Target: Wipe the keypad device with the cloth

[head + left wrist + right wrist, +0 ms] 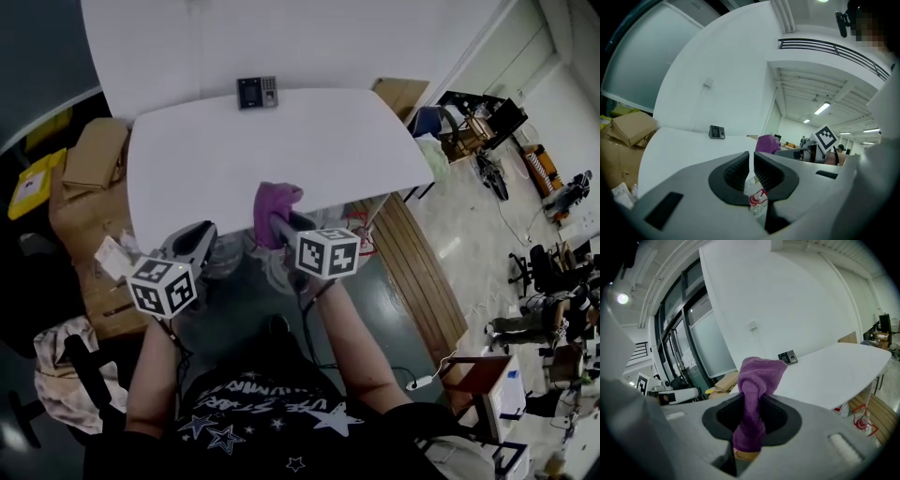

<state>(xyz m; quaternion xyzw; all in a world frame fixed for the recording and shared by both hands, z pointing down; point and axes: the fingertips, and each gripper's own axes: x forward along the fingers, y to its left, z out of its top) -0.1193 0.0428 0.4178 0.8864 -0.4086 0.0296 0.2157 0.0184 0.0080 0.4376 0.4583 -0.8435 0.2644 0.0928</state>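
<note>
- Person's forearms [361, 352]: nearest the camera, one behind each gripper, reaching toward the table.
- Left gripper [751, 161]: held at the near left, just short of the table's near edge. Fingers [733, 168] together with only a thin slit between them, and nothing gripped. Its marker cube [161, 286] sits nearer the person.
- Right gripper [278, 223]: held just right of the left gripper, at the table's near edge. Fingers clamped on the cloth. Its marker cube [328, 251] sits nearer the person.
- Cloth [757, 380]: purple and bunched. It is pinched at its middle, with a rounded wad standing out past the fingertips and a tail hanging behind them. It is well apart from the keypad device.
- Table [281, 141]: white top, bare across the middle.
- Cardboard boxes [94, 155]: stacked off the table's left side.
- Keypad device [257, 92]: small and dark with a screen and keys. It sits at the table's far edge by the white wall [169, 37].
</note>
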